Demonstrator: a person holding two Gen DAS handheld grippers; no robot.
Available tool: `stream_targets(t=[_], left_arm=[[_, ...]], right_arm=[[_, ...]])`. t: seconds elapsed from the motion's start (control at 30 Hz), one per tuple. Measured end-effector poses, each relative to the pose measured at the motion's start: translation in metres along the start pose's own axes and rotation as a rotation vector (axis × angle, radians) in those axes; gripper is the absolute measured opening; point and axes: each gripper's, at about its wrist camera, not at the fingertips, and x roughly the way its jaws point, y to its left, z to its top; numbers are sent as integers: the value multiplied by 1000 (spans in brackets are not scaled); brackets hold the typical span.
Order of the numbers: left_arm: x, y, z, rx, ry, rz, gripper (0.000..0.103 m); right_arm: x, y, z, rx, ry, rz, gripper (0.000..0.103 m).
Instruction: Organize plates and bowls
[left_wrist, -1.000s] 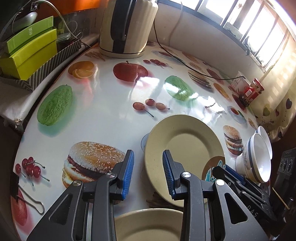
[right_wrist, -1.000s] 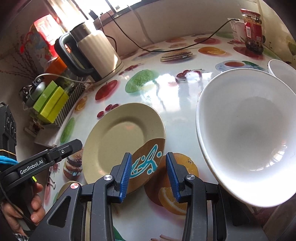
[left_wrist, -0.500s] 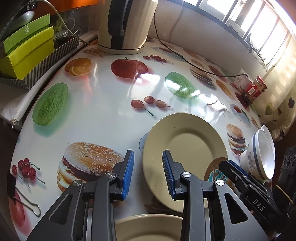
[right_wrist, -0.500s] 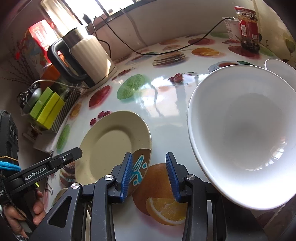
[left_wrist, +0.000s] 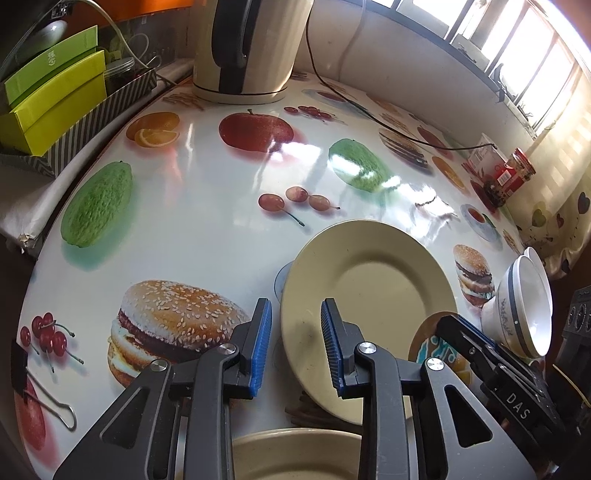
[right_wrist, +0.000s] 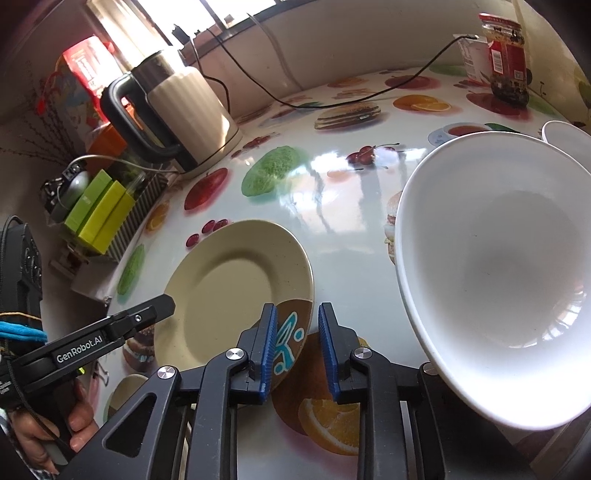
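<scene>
Two grippers are closing on the plate (left_wrist: 369, 291): left gripper (left_wrist: 295, 347) at 9 o'clock, right gripper (right_wrist: 295, 345) at 4 o'clock, rim between jaws, not yet pinching. You're needing even bites before lifting.

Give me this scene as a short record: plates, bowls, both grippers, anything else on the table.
Table: glossy food-print cover
Plates: beige plate with brown patch; second beige plate nearer the left camera
Bowls: white bowls right of the plate
Left gripper: jaws closing, plate rim between them
Right gripper: jaws closing, brown patch's rim between them
Other: kettle, jar
</scene>
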Motion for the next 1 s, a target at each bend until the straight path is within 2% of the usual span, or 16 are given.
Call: stream_targets(t=[0.2, 1.0], left_arm=[[2, 0, -2, 4, 3, 1, 18], [0, -1, -2, 18, -8, 19, 17]], right_arm=[[0, -1, 0, 0, -5, 5, 18], [0, -3, 0, 0, -7, 6, 18]])
